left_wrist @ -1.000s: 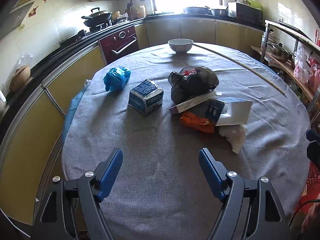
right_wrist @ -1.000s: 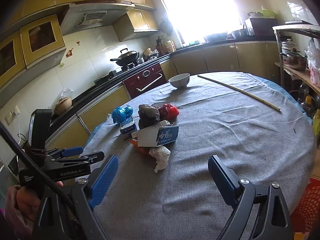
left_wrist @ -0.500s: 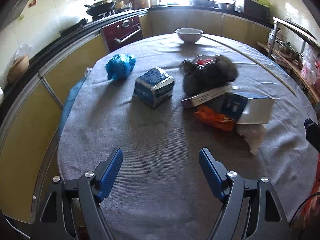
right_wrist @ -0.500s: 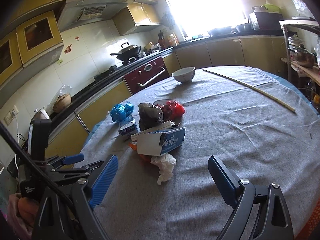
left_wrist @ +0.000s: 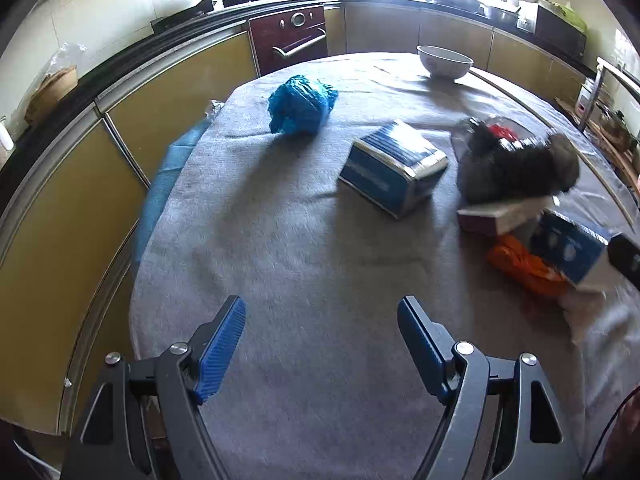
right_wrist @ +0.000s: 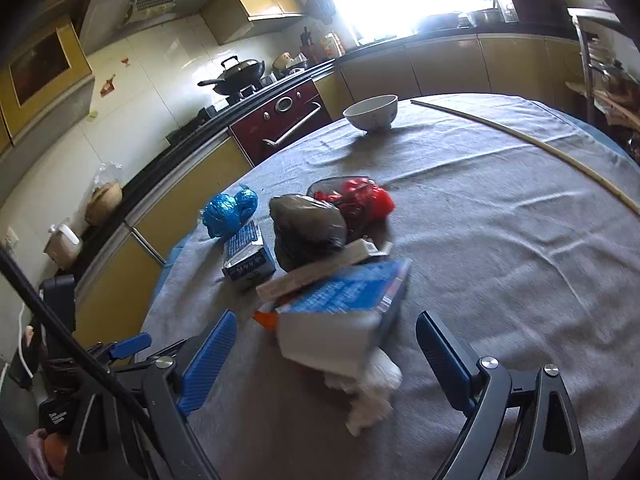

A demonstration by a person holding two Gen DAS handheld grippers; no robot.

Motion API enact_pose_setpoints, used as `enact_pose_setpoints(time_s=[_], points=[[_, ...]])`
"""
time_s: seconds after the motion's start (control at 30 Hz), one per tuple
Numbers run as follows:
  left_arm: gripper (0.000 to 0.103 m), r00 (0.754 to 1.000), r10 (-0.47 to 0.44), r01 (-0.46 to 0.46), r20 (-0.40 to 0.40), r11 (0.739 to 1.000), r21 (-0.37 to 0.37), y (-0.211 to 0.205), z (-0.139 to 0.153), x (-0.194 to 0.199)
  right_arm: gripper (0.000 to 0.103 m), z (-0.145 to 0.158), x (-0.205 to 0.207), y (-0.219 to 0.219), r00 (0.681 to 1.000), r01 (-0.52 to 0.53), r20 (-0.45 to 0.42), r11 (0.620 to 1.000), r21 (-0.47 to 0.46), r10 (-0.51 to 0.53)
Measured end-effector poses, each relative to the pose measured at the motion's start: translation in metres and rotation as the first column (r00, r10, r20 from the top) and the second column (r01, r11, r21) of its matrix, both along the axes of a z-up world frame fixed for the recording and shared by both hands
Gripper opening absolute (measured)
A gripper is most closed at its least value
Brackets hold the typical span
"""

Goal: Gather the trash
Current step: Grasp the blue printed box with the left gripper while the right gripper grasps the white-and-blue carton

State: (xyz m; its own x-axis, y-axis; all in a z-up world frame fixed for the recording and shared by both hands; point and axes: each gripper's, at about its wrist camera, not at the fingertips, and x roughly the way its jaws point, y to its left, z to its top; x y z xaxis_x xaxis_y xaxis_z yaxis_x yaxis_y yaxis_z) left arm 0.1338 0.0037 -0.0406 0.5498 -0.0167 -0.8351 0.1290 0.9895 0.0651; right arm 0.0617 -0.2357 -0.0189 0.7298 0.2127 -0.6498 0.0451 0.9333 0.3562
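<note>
Trash lies on a round table with a grey cloth: a crumpled blue bag, a small blue carton, a dark bag, a flat box, an orange wrapper. My left gripper is open over bare cloth, short of the carton. In the right wrist view my right gripper is open, with a blue-and-white box and a white tissue lying just between and ahead of its fingers, untouched. A red bag lies behind the dark bag.
A white bowl and a long thin stick lie at the table's far side. Yellow kitchen cabinets and a dark red oven curve behind. The left gripper's body shows at the lower left of the right wrist view.
Both grippers have moved forward and lower over the table, so the trash looks larger and nearer. The blue-and-white box now sits between the right gripper's fingers. Both stay open.
</note>
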Motion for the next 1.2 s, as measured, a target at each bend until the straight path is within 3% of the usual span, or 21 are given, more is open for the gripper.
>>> enact_pose_setpoints(time_s=[0.13,0.23,0.33,0.43,0.73,1.03,1.1,1.13,1.2], points=[[0.079,1.0,0.016,-0.018,-0.013,0.995,-0.096,0.012,0.017,0.028,0.093,-0.004,0.011,0.011,0.996,0.077,-0.028,0.994,-0.073,-0.079],[0.08,0.999,0.011,-0.018,-0.041,0.984,-0.175,0.01,0.028,0.057,0.092,-0.009,0.013,0.009,0.993,0.107,-0.046,0.992,-0.063,-0.11],[0.08,0.995,0.018,-0.042,-0.099,0.968,-0.246,0.001,0.028,0.084,0.068,-0.015,0.017,0.005,0.991,0.099,-0.082,0.994,-0.047,-0.103],[0.08,0.983,0.045,-0.096,-0.176,0.953,-0.289,-0.013,0.019,0.11,0.064,-0.015,0.012,0.001,0.993,0.099,-0.066,0.994,-0.039,-0.101],[0.08,0.935,0.144,-0.219,-0.325,0.953,-0.207,-0.05,-0.009,0.155,0.063,-0.006,-0.014,-0.009,0.997,0.075,0.015,0.996,-0.046,-0.075],[0.082,0.936,0.159,-0.219,-0.313,0.961,-0.166,-0.062,-0.021,0.153,0.062,-0.002,-0.043,-0.025,0.995,0.079,0.064,0.997,-0.026,-0.077],[0.072,0.923,0.148,-0.224,-0.355,0.957,-0.185,-0.061,-0.033,0.15,0.062,-0.001,-0.049,-0.029,0.994,0.087,0.071,0.996,-0.016,-0.086],[0.067,0.937,0.146,-0.208,-0.318,0.963,-0.173,-0.062,-0.031,0.146,0.062,0.0,-0.051,-0.031,0.993,0.09,0.071,0.996,-0.012,-0.089],[0.062,0.941,0.133,-0.189,-0.311,0.969,-0.158,-0.063,-0.031,0.141,0.062,0.001,-0.057,-0.035,0.992,0.099,0.075,0.995,-0.002,-0.099]])
